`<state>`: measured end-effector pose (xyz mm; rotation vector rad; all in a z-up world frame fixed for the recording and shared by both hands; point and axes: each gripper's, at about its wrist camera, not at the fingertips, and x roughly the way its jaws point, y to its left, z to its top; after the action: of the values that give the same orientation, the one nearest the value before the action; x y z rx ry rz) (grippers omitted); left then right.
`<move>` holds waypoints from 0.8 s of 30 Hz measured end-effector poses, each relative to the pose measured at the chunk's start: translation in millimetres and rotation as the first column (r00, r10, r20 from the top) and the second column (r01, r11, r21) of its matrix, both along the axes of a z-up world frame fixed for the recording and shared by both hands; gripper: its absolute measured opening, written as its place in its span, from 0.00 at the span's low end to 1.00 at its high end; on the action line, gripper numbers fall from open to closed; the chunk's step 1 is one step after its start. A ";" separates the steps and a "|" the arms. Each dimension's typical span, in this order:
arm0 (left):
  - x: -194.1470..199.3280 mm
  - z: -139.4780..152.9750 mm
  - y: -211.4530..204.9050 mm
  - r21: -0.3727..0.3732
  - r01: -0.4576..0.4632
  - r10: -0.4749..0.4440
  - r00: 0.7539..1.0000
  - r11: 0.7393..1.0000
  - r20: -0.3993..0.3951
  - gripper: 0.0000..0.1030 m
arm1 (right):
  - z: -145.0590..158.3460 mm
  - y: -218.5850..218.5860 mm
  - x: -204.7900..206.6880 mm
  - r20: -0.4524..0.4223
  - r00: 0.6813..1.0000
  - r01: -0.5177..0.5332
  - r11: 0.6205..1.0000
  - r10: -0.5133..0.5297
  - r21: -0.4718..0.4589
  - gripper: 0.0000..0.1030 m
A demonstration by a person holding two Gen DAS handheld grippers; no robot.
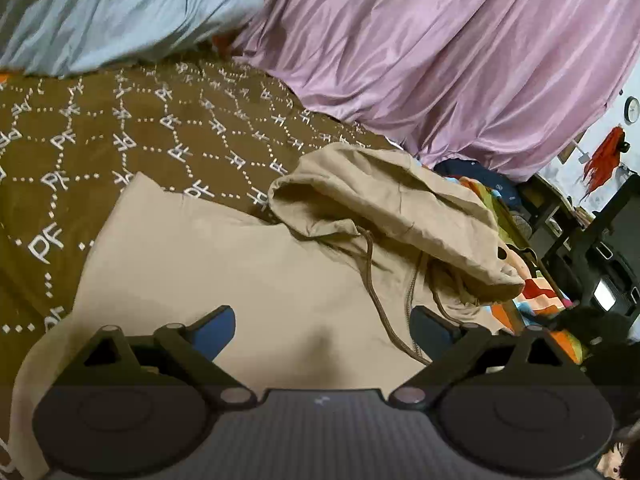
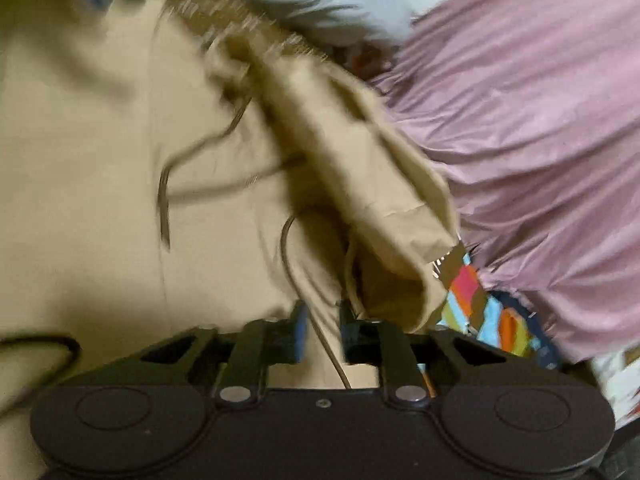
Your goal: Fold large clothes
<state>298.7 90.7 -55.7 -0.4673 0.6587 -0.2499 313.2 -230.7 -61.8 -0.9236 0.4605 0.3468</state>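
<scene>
A beige hoodie [image 1: 240,264] lies spread on the bed, its hood [image 1: 380,200] crumpled at the upper right and a drawstring [image 1: 372,280] trailing down its front. My left gripper [image 1: 322,316] hovers over the hoodie's body, open wide, with nothing between its blue pads. The right wrist view is blurred. There my right gripper [image 2: 323,312] sits low over the same hoodie [image 2: 100,140], just beside the folded hood [image 2: 360,160]. Its jaws stand a narrow gap apart. A thin cord [image 2: 304,280] runs through the gap, and the pads do not press on it.
The bed has a brown cover with a white dotted pattern [image 1: 140,128]. Pink satin cloth [image 1: 460,60] is heaped at the back right and a pale blue cloth [image 1: 120,12] at the back left. A colourful blanket [image 1: 536,292] edges the bed, with dark furniture [image 1: 600,240] beyond.
</scene>
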 end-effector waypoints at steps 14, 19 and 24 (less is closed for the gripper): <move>2.1 -7.0 -3.7 0.007 0.024 -0.024 0.999 1.000 -0.026 0.95 | 92.0 36.4 144.9 -0.200 0.974 0.152 0.964 -0.108 0.218 0.87; 6.5 -9.1 -0.8 -0.011 0.026 -0.026 0.999 1.000 -0.039 0.95 | 85.4 39.2 205.4 -0.296 0.938 0.254 0.937 -0.179 0.239 0.74; 2.7 -2.9 3.1 -0.040 0.013 -0.013 1.000 0.999 0.006 0.95 | 84.1 39.2 200.3 -0.259 0.948 0.250 0.935 -0.184 0.253 0.17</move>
<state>301.5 93.8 -58.5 -0.5001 0.6520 -0.2772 513.5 -191.5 22.3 -0.5468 0.7035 0.3082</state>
